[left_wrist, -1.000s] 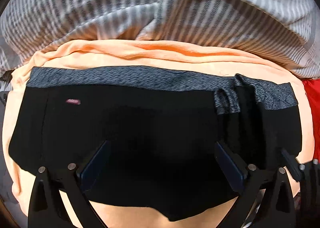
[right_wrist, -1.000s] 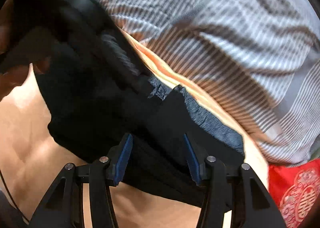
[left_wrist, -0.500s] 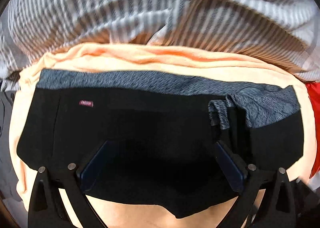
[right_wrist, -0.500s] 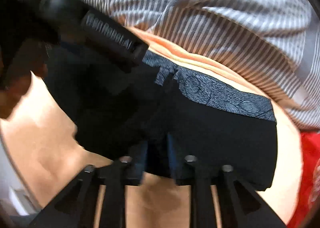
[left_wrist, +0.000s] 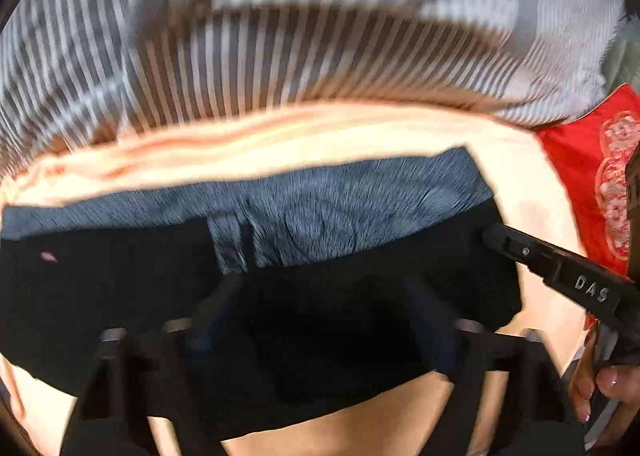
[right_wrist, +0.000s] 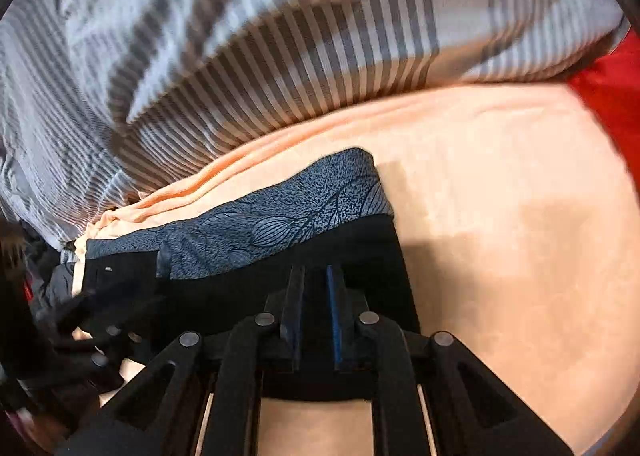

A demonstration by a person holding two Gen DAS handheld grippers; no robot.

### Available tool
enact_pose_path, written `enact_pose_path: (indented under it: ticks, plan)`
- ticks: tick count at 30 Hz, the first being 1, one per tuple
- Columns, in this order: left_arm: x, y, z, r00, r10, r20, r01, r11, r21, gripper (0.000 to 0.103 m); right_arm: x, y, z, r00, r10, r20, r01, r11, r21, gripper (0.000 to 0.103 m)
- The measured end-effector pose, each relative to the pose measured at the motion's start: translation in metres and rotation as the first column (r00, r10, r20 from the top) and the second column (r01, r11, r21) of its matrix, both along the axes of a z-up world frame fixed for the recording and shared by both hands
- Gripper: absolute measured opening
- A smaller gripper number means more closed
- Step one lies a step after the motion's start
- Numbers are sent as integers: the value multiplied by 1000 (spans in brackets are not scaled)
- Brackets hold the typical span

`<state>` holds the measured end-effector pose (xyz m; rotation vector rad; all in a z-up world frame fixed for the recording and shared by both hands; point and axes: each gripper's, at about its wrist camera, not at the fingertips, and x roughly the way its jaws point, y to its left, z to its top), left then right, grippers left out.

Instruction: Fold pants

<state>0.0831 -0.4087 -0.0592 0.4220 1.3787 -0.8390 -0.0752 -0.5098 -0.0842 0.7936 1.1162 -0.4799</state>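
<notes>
Both grippers have shifted sideways across the cloth since the earlier frames, and the folded pants now sit left of centre in each view.

Left wrist view, motion-blurred: left gripper (left_wrist: 324, 320) points steeply down over the black pants (left_wrist: 120, 296). Its jaws have just been closing but stand apart, dark fabric beneath them; whether the pads press on it I cannot tell. Grey patterned waistband (left_wrist: 340, 200) lies along the far edge of the pants. Pants rest on a peach blanket (left_wrist: 280, 140), striped bedding (left_wrist: 280, 56) bunched behind, red cloth (left_wrist: 592, 160) at right. Right gripper (left_wrist: 560, 268) enters from the right, its tip at the pants' right edge; a hand (left_wrist: 612, 384) shows at lower right.

Right wrist view: right gripper (right_wrist: 314, 312) also tilts steeply down; jaws have just been closing and stand nearly together, clenched on a fold of the pants (right_wrist: 360, 256) near their right edge. Waistband (right_wrist: 280, 212) runs up to the left. Left gripper (right_wrist: 92, 320) is blurred at lower left.
</notes>
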Motion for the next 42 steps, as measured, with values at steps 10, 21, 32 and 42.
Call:
enact_pose_path:
  ticks: [10,21,32,42]
  plan:
    - [5,20,-32,999,36,-35,-36,999,15,65,-5,-10,-38,1000,-5,-8,5,997,71,1]
    - [25,79,-14,989,145,-43,-144,989,30,82,-3,24,-5,998,26,-64,-23,999,44,38]
    - [51,147,0,961,276,-33,-276,961,-5,82,46,98,7,968,223,-112,-225,974,-2,47]
    - [80,218,-1,894,442,-71,-445,895,-24,83,72,127,-31,949,276,-154,-277,961,17,64]
